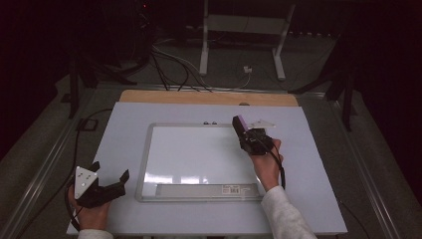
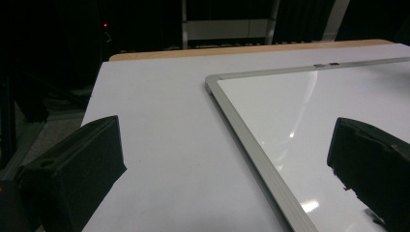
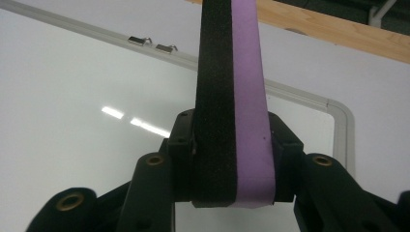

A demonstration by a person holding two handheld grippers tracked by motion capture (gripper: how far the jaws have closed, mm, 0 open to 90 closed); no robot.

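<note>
**Eraser held over the board's upper right corner**

The right gripper (image 1: 242, 124), seen right of centre in the high view, is clamped on a flat purple-and-black foam eraser block (image 3: 234, 96); in the right gripper view the block stands up the middle of the frame, black felt layer on the left, purple foam on the right, its long axis running along the jaws. It sits over the upper right part of the silver-framed white rectangular whiteboard (image 1: 149, 154), which lies in the centre of the pale grey table top (image 1: 318, 199). Most of the board's white surface spreads down and to the left of the block in the high view, so any wiping stroke would likely run that way. The right hand is far the nearer to the board's working area.

The left gripper (image 1: 110, 175) rests at the lower left of the high view, off the board's left edge, jaws spread wide with nothing between them.

Whether the felt face touches the board cannot be told. No marks are visible on the board; glare streaks cross its lower part. The block's top end is cut off in the right gripper view.
</note>
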